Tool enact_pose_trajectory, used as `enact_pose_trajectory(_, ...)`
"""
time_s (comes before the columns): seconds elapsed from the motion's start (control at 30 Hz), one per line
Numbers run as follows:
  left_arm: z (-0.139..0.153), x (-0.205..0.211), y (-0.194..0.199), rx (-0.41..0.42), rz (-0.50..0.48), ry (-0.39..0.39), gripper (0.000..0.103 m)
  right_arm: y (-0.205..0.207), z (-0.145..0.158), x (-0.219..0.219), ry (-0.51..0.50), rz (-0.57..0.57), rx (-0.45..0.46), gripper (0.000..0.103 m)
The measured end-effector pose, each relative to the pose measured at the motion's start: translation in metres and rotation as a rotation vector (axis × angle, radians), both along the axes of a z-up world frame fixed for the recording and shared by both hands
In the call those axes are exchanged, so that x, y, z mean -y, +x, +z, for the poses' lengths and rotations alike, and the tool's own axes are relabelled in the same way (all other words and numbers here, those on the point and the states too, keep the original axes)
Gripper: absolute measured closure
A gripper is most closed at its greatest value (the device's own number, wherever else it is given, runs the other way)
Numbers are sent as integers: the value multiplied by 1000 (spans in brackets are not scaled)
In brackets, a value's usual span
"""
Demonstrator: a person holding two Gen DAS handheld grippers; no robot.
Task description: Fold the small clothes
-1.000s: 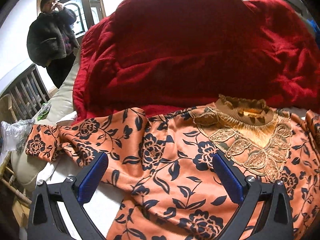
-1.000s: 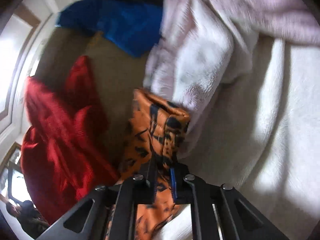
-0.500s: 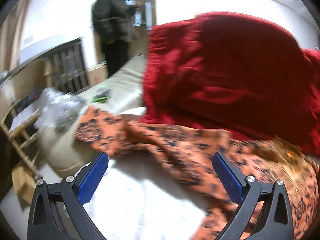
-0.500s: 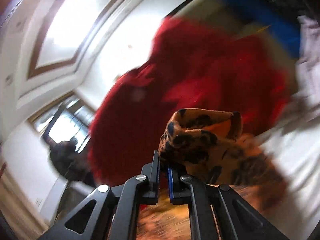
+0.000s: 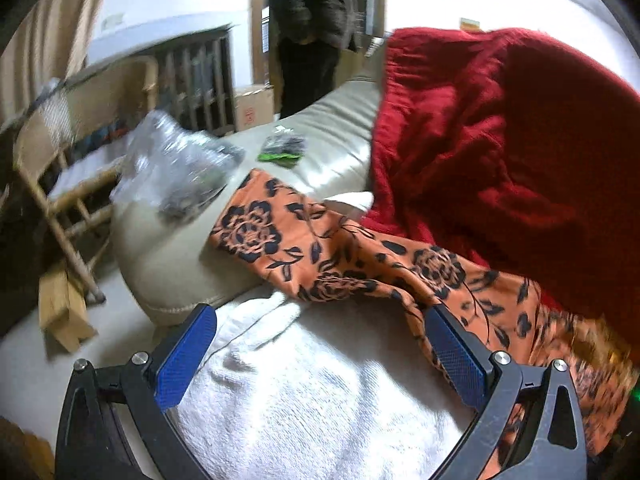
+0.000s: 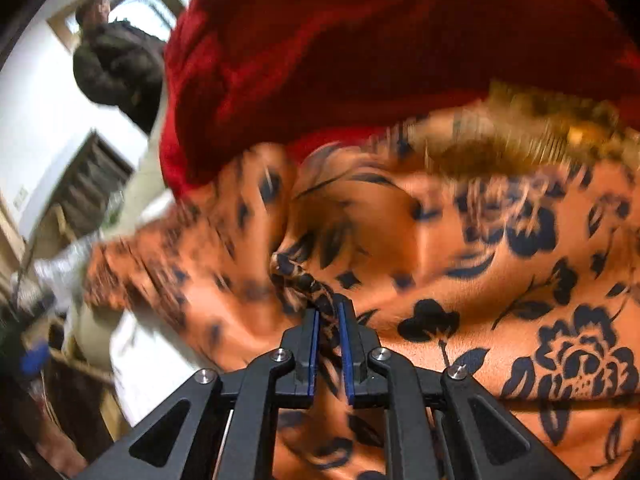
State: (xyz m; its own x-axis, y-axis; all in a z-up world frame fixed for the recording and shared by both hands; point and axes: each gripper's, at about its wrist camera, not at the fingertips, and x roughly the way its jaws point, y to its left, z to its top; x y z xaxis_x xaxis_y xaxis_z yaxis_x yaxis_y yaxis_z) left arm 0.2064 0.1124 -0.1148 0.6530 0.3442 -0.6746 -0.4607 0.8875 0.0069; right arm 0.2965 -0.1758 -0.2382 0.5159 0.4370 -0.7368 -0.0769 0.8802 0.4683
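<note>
An orange top with dark flowers [image 5: 340, 264] lies on a white towel [image 5: 320, 392] on a sofa. One sleeve stretches left over the beige sofa arm [image 5: 168, 264]. My left gripper [image 5: 320, 356] is open and empty, low over the towel just in front of that sleeve. In the right wrist view my right gripper [image 6: 329, 320] is shut on a bunched fold of the orange top [image 6: 500, 280] and holds it over the body of the top, below its gold collar [image 6: 520, 128].
A red blanket [image 5: 500, 140] is heaped on the sofa back behind the top. A clear plastic bag [image 5: 176, 168] and a small green packet [image 5: 282, 148] lie on the sofa arm. A wooden chair [image 5: 60, 184] stands left. A person in dark clothes [image 5: 308, 20] stands behind.
My left gripper has swung left, from over the top's body to its left sleeve. My right gripper has carried its held fold from the right side over the body of the top.
</note>
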Motion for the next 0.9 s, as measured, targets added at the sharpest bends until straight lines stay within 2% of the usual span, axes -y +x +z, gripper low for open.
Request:
enact_pose_trajectory(0.07, 0, 10, 2, -13, -23, 32, 0, -4, 5, 7, 75, 39, -20, 88)
enact_pose_trajectory(0.17, -1, 19, 4, -20, -50, 44, 0, -10, 11, 22, 151, 76, -41, 70)
enact_pose_trajectory(0.23, -3, 20, 5, -27, -60, 48, 0, -13, 20, 32, 197, 97, -21, 29)
enact_pose_trajectory(0.27, -3, 20, 6, -29, -59, 52, 0, -18, 26, 41, 238, 99, 8, 27)
enact_pose_trajectory(0.3, -4, 21, 6, -25, -60, 49, 0, -23, 43, 58, 271, 98, 20, 27)
enact_pose_trajectory(0.37, -4, 23, 7, -22, -82, 25, 0, -30, 48, 82, 377, 48, 42, 27)
enact_pose_trajectory(0.43, -6, 30, 9, -21, -124, -1, 0, -34, 50, 100, 405, -37, 50, 27)
enact_pose_trajectory(0.5, -13, 37, 18, -69, -182, -17, 0, -32, 53, 112, 307, -112, 27, 29)
enact_pose_trajectory(0.53, -18, 36, 23, -98, -181, -23, 0, -33, 54, 120, 213, -155, 16, 30)
enact_pose_trajectory(0.6, -33, 25, 37, -165, -156, -83, 0, -35, 50, 135, 66, -220, 1, 31)
enact_pose_trajectory(0.67, -46, 1, 47, -220, -95, -157, 0, -33, 36, 148, -77, -267, -80, 33)
enact_pose_trajectory(0.7, -51, -14, 49, -232, -59, -186, 0, -34, 31, 154, -92, -267, -110, 41)
enact_pose_trajectory(0.73, -56, -26, 50, -240, -30, -212, 0, -43, 36, 159, -70, -261, -97, 45)
enact_pose_trajectory(0.9, -81, -95, 46, -246, 125, -363, 0, -102, 89, 160, 29, -191, 103, 44)
